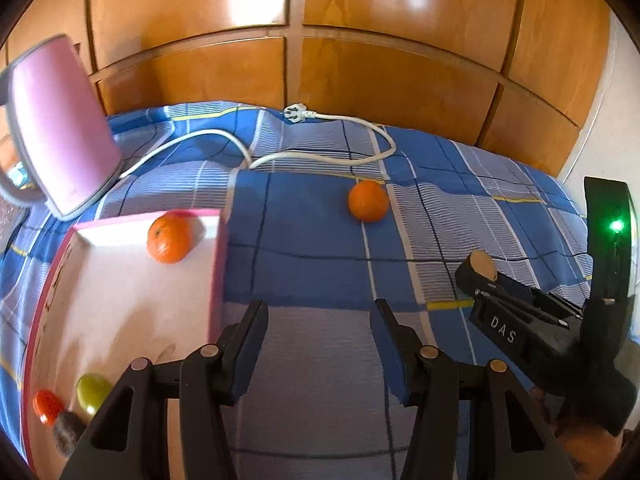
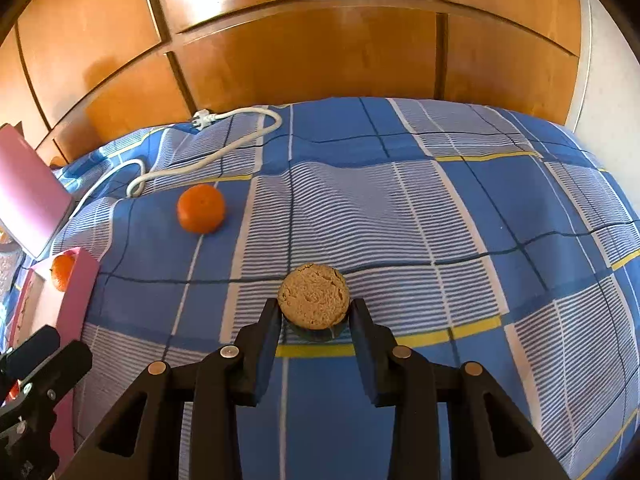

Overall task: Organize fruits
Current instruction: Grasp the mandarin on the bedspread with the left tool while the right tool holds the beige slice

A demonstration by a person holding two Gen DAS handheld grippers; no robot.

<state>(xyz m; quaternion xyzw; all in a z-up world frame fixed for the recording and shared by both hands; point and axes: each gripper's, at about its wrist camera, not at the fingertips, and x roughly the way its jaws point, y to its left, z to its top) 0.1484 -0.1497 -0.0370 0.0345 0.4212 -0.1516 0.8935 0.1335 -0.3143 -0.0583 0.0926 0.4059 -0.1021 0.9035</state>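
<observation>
Your right gripper (image 2: 314,312) fingers clamp a round tan cork-topped dark object (image 2: 313,295), flat face toward twelve o'clock. Left gripper (image 1: 318,328) fingers stand partly open, empty, over the blue checked bedspread (image 1: 320,240).

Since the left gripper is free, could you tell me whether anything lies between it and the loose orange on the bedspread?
Nothing visible does: only bare checked bedspread lies between the left gripper and the loose orange. The white cable runs behind the fruit.

Open bedspread (image 2: 460,208) around loose orange (image 2: 201,208); cable (image 2: 224,148) behind
</observation>
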